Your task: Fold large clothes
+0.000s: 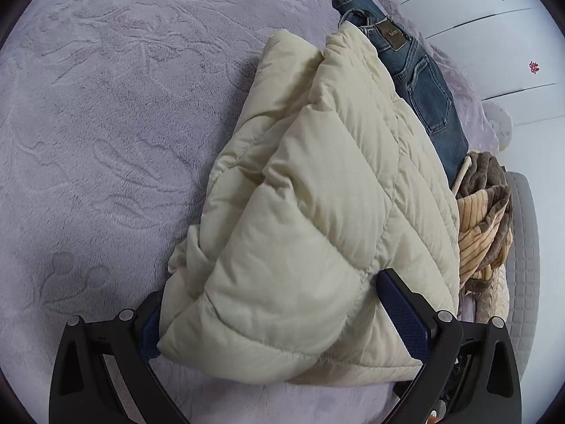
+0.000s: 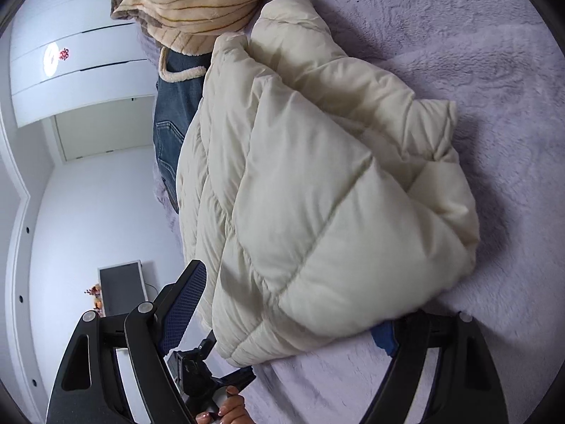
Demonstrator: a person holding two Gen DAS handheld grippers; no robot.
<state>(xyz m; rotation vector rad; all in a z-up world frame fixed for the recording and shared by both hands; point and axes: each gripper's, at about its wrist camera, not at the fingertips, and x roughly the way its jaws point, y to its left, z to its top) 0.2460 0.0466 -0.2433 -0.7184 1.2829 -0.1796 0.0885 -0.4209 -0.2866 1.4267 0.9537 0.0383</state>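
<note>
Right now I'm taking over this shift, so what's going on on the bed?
A person is folding a cream puffer jacket on the lilac plush blanket. It lies as a thick bundle, and both the left hand-held gripper and the right hand-held gripper straddle its near end, jaws wide around it. Folded jeans and a striped brown blanket lie just beyond it.

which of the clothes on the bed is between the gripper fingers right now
The cream puffer jacket, folded into a bundle; it sits between the fingers of both grippers. The blue jeans and the striped tan fleece lie beyond it, untouched.
</note>
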